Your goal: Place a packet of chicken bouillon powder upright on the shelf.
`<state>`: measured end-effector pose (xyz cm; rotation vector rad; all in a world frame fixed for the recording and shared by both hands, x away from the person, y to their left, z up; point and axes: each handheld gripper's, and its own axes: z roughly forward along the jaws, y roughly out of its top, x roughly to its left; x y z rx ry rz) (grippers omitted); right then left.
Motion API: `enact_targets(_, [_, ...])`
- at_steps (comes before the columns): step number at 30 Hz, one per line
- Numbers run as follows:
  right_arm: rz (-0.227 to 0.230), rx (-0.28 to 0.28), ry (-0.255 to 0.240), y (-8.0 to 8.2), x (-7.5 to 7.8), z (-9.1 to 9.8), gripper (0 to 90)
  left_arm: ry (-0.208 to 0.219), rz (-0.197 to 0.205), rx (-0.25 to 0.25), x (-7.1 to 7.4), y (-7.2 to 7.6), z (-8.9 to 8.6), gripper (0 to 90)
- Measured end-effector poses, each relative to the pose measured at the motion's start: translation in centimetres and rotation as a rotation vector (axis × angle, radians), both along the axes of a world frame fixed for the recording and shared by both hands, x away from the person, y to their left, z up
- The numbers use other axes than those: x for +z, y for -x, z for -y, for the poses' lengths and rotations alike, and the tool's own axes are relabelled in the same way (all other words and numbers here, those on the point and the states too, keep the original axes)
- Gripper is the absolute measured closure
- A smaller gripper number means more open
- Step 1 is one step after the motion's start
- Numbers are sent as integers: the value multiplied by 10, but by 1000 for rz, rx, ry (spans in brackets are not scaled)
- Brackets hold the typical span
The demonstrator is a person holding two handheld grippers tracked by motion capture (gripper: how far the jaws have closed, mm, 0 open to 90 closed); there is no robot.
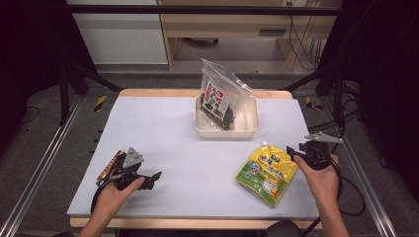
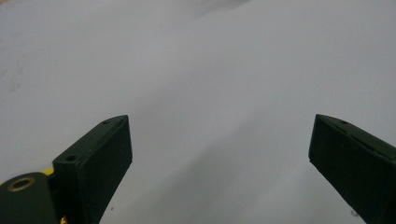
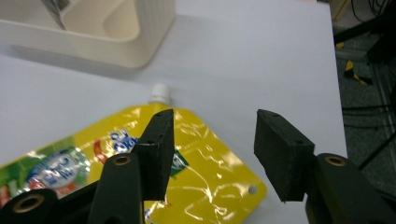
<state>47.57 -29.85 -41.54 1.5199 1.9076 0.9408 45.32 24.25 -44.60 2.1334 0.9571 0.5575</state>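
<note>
While glossy and crinkled, yellow spouted pouch (image 3: 196, 163) lies flat, right tool (image 3: 210, 154) half-open over its corner

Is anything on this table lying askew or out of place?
Nothing is spilled or damaged. The yellow pouch lies flat and slanted on the table, outside the white tray. The clear bag leans upright in that tray, sticking out above its rim.

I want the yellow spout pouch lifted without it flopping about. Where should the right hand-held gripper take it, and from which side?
Probably the upper corner beside the white cap, coming from the table's right edge. The yellow spout pouch lies flat with that corner nearest the right hand-held gripper, whose jaws already straddle the thin sealed edge there. The flat seam suits a pinch; the fuller belly likely would not.
</note>
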Motion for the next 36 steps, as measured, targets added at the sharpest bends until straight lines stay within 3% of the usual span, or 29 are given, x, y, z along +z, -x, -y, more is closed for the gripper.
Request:
enact_targets(7, [-48, -47, -9, -1, -28, 17, 503, -2, 6, -1, 1, 0, 0, 60])
enact_targets(13, [-66, -66, -27, -4, -36, 26, 432, -8, 3, -1, 0, 0, 0, 60])
enact_targets(20, [-124, -30, -51, -8, -49, 31, 348, -14, 0, -6, -1, 0, 1, 60])
enact_targets(36, [-164, 21, -68, -10, -56, 24, 391, -15, 2, -10, 0, 1, 2, 59])
